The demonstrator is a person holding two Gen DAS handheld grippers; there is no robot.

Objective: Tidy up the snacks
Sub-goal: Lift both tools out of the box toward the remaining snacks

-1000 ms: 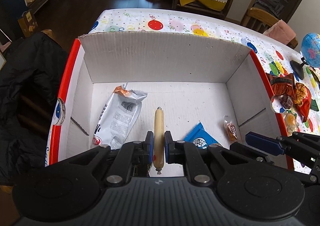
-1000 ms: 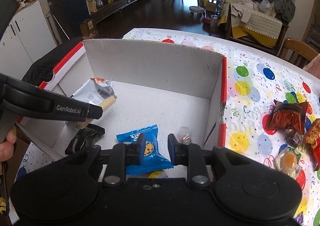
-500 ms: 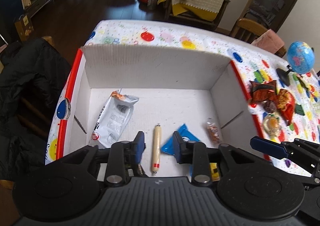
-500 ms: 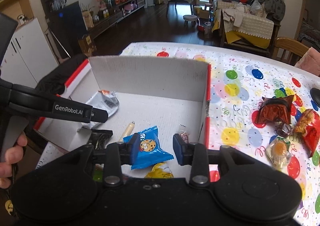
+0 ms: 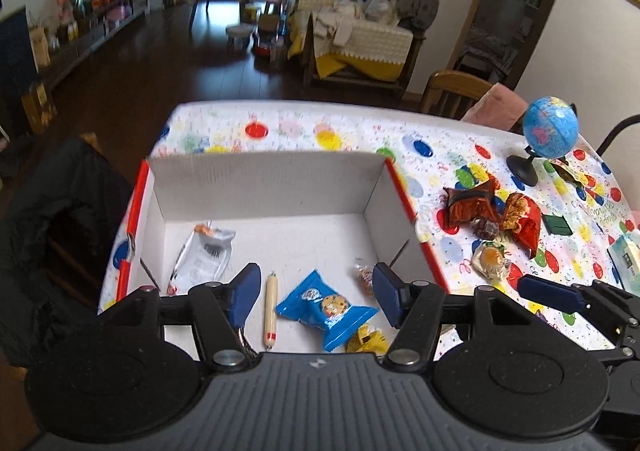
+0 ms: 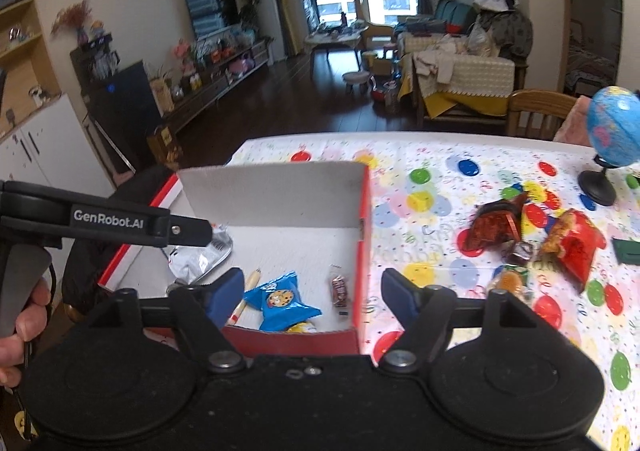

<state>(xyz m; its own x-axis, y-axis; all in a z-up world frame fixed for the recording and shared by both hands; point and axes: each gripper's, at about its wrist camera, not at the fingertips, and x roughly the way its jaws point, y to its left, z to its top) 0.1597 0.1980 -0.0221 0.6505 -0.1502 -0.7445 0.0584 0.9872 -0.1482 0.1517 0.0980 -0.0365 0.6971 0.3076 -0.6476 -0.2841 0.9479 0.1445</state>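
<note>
We find the left gripper [image 5: 314,293] above the near edge of the cardboard box [image 5: 264,187], its jaws opening with nothing pinched between the pads; the snacks seen between them lie below on the box floor. The right gripper [image 6: 312,297] hangs over the box's near right corner, its jaws likewise opening and gripping nothing. Inside the box we note a sausage stick [image 5: 271,310] at 6 o'clock of the floor, a blue cookie pack [image 5: 326,307] just beside it toward 5 o'clock, a yellow wrapper [image 5: 366,339] tucked under the pack's near end, a small brown candy [image 5: 364,278] at 4 o'clock near the right wall, and a silver pouch [image 5: 202,257] at 9 o'clock. On the balloon-print tablecloth [image 5: 360,131], at 3 o'clock of the box and well apart from it, lie a dark red bag [image 5: 470,205], a red chip bag [image 5: 524,219] and a jelly cup [image 5: 490,259] in a loose cluster. A globe [image 5: 550,127] stands beyond them at 1 o'clock.
</note>
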